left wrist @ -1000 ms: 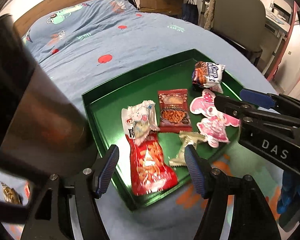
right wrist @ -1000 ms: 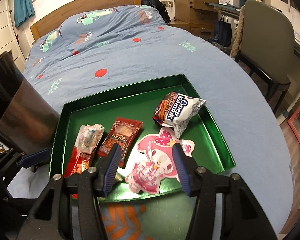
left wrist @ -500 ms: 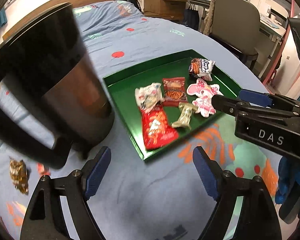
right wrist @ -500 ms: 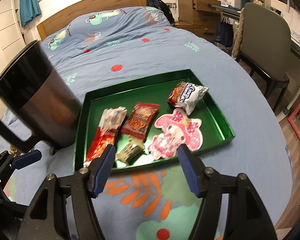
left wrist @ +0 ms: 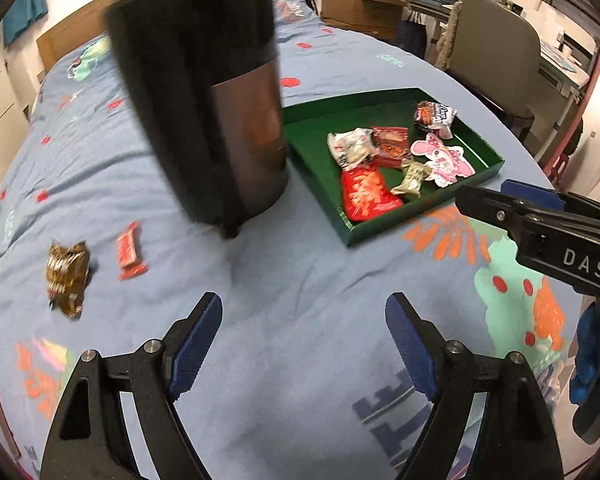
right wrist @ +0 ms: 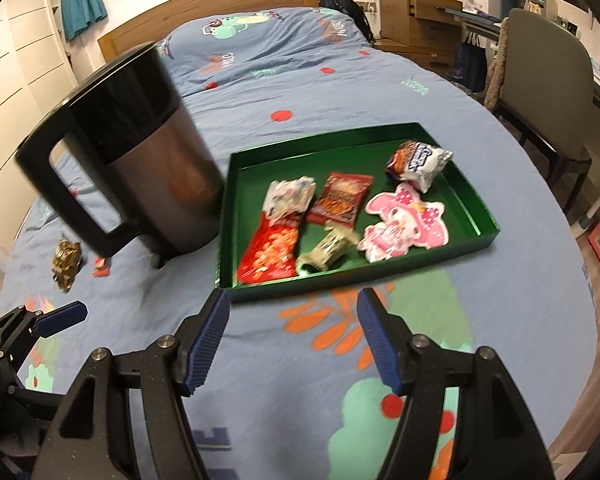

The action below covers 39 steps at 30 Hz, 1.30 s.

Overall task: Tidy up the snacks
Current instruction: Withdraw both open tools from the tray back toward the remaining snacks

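Both tongs empty, spread wide: left tongs [left wrist: 304, 344], right tongs [right wrist: 294, 340]. Two strays on the bed: gold-brown packet [left wrist: 66, 272], red bar [left wrist: 130, 250], outside green tray [left wrist: 380, 226]. Light, crinkly, probably slippery; pinch across the middle.

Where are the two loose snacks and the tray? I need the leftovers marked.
brown snack [left wrist: 66, 276], left wrist view, wrapper's middle
red bar [left wrist: 130, 250], left wrist view, wrapper's middle
green tray [right wrist: 420, 270], right wrist view, near wall

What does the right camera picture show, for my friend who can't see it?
A green tray on a blue bedspread holds six snack packets, beside a black-handled steel jug. Two more snacks lie left of the jug, and the open right hand-held gripper hovers empty in front.
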Tool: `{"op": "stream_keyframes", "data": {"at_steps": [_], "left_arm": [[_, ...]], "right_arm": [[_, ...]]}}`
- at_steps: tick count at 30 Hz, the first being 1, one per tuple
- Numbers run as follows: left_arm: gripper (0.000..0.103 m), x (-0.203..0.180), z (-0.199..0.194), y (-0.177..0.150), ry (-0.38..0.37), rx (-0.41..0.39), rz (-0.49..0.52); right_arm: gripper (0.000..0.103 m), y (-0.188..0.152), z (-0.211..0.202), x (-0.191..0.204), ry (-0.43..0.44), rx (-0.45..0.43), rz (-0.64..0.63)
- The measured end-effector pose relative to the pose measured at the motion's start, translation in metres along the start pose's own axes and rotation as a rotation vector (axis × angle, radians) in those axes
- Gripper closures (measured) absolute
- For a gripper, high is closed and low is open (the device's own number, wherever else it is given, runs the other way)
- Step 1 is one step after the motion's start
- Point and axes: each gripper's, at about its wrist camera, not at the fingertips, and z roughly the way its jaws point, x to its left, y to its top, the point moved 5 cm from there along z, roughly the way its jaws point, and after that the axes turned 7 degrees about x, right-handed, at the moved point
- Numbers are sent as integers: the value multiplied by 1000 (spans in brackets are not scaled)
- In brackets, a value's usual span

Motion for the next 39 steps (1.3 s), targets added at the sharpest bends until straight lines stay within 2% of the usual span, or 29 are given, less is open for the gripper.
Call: {"op": "stream_keyframes", "data": {"at_steps": [12,32,39], "left_arm": [[23,44,-19,-49,56,-4,-64],[23,102,-43,-99,125,-68,-193],[23,144,-41,-119,130,-83,-284]], "right_arm": [[10,-32,-9,49,40,30,-54],[10,-81,-6,122,48,106,-180],[10,-84,-8,155,45,102,-231]]}}
